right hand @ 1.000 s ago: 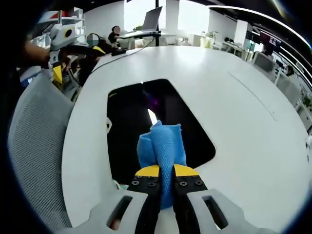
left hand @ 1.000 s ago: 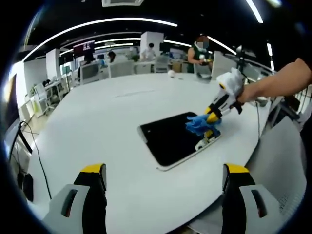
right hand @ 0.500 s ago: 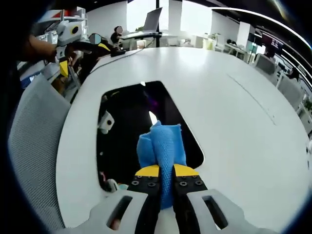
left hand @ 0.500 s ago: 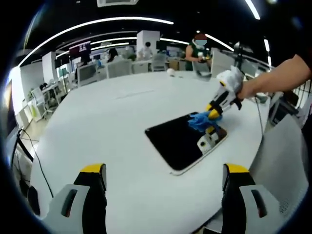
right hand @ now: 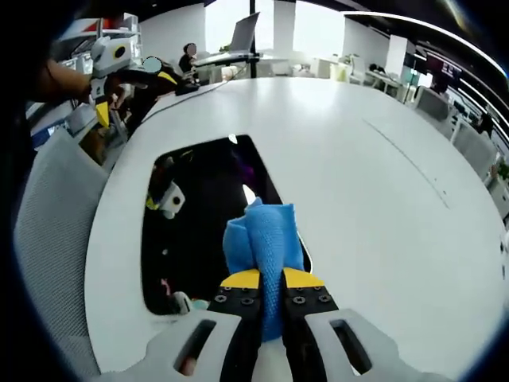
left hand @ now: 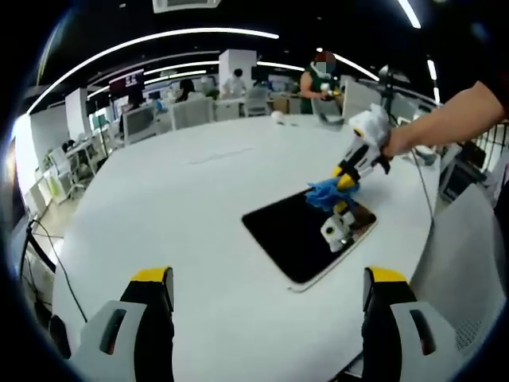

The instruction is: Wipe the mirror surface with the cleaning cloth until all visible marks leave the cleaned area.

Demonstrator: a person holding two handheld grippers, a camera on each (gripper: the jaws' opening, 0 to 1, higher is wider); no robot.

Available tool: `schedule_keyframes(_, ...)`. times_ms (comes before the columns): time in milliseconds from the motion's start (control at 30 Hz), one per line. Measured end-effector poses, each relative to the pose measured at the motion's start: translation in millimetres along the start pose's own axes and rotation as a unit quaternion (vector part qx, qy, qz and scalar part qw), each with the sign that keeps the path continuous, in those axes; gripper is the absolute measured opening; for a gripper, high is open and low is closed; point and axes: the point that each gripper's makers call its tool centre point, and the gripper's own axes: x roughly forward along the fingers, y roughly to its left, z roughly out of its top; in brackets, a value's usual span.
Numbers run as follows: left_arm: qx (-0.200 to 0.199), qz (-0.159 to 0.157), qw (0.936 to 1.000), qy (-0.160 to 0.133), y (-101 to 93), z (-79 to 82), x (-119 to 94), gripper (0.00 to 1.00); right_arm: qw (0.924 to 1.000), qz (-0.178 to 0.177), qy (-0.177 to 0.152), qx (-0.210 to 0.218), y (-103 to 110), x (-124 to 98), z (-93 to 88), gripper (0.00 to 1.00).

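A dark rectangular mirror lies flat on the white table. My right gripper is shut on a folded blue cleaning cloth, and the cloth rests on the mirror near its far edge as the left gripper view has it. That gripper enters the left gripper view from the right, held by a person's hand. My left gripper hangs open over the table's near side, well short of the mirror, with nothing between its jaws. It also appears at the far left of the right gripper view.
A grey mesh chair stands beside the table next to the mirror. Desks, monitors and people fill the office beyond the table. A small white object sits at the table's far edge.
The right gripper has slid the cloth toward the mirror's far edge. The left view has shifted, so the mirror sits further right in it.
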Motion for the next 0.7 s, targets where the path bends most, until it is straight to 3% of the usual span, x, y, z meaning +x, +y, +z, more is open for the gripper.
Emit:
schedule_keyframes(433,-0.008,0.006,0.9999,-0.008,-2.4,4.9,-2.8,1.0,1.0,-0.004,0.004,0.002,-12.3,2.8,3.3,0.03)
schedule_keyframes(567,-0.006,0.007,0.9999,-0.007,-3.6,6.2,-4.0,1.0,0.9992,-0.013,-0.007,0.038,-18.8,4.1,4.3,0.03)
schedule_keyframes(700,-0.005,0.009,0.9999,-0.01,-3.0,9.2,-5.9,1.0,0.9993,-0.017,-0.003,0.033,-17.0,3.9,4.9,0.03)
